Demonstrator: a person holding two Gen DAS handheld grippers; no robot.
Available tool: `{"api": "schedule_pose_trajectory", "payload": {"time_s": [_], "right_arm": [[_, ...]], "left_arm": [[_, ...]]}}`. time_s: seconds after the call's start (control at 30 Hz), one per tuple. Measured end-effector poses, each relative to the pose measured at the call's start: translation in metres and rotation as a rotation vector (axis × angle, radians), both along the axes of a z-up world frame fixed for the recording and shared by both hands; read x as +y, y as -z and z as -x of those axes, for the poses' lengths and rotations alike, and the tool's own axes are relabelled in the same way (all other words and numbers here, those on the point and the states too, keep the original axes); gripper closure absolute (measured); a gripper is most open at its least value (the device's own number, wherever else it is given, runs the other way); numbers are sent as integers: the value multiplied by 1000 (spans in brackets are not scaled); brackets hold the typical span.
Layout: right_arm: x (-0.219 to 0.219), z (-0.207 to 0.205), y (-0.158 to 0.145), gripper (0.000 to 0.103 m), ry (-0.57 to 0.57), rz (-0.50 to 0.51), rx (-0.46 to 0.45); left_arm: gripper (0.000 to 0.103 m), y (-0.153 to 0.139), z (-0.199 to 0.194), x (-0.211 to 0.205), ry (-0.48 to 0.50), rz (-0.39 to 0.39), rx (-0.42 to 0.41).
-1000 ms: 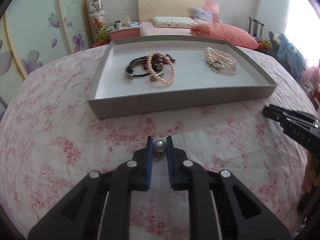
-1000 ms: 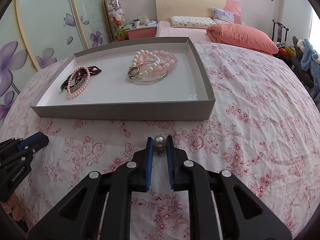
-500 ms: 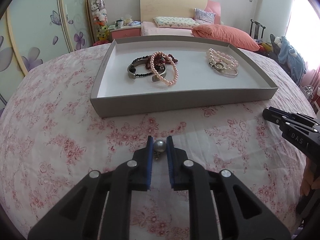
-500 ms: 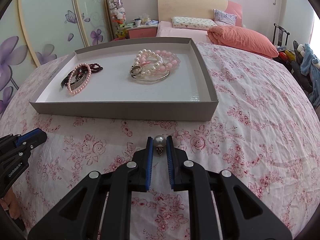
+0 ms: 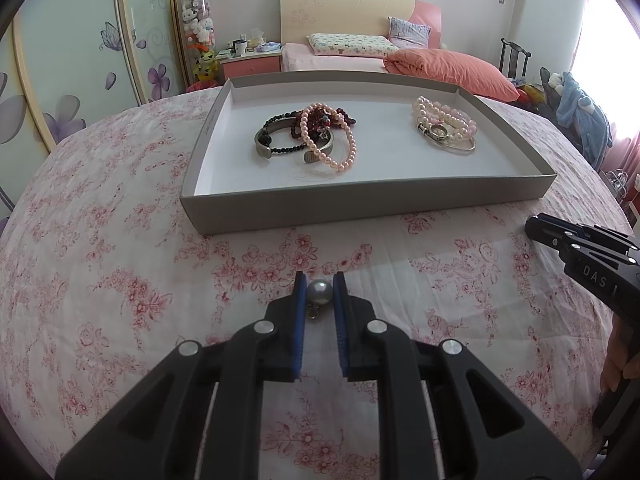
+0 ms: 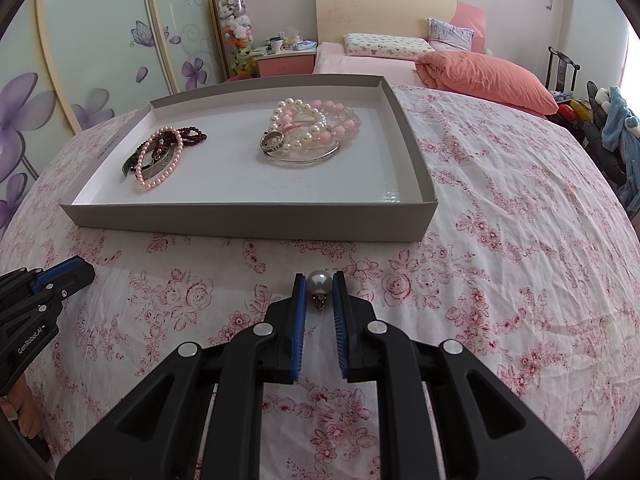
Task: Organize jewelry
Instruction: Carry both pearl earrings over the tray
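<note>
My left gripper [image 5: 319, 286] is shut on a grey pearl earring [image 5: 319, 293], held above the floral cloth in front of the grey tray [image 5: 360, 206]. My right gripper [image 6: 319, 286] is shut on a matching pearl earring [image 6: 319, 283], also in front of the tray [image 6: 248, 226]. In the tray, a pile of dark bead, pink pearl and metal bracelets [image 5: 308, 132] lies on the left. A pile of white and pink bead bracelets with a ring [image 5: 444, 126] lies on the right. Each gripper shows at the edge of the other's view [image 5: 536, 229] [image 6: 82, 270].
The tray sits on a round table covered with a pink floral cloth [image 5: 120, 280]. Behind it are a bed with an orange quilt [image 5: 452, 68], a pink nightstand [image 5: 250, 62], and wardrobe doors [image 5: 80, 60] at the left. A chair with clothes [image 5: 576, 108] is at the right.
Both grippers have risen and drawn back a little from the tray, still holding the earrings. The tray appears slightly farther and lower in both views.
</note>
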State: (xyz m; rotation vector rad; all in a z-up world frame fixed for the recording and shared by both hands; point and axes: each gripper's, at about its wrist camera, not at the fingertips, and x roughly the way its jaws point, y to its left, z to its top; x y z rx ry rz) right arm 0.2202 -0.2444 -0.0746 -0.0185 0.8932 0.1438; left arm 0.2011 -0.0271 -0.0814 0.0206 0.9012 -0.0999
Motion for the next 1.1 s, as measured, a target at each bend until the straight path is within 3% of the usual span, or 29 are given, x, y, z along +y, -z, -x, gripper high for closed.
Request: {"api": "schedule_pose_trajectory", "payload": {"time_s": [0.23,0.53,0.67,0.93,1.1], "right_arm": [[-2,1,-1,89,-3,-42,-2],[8,31,-42,89,-59,-73,-166],[15,39,-66,89,-72,-80,-256],[23,51,-94,89,-69,-65,-444],[29,50,-101,89,-79,-59,-478]], "left_arm": [[89,0,0,-3,3,-25,-3],[89,-11,4,11,-38,21,-23],[89,-32,9,14,-50,30,-92],[89,-76,27,10,-63,28,-315],[89,-85,26,3,-40,29,-359]]}}
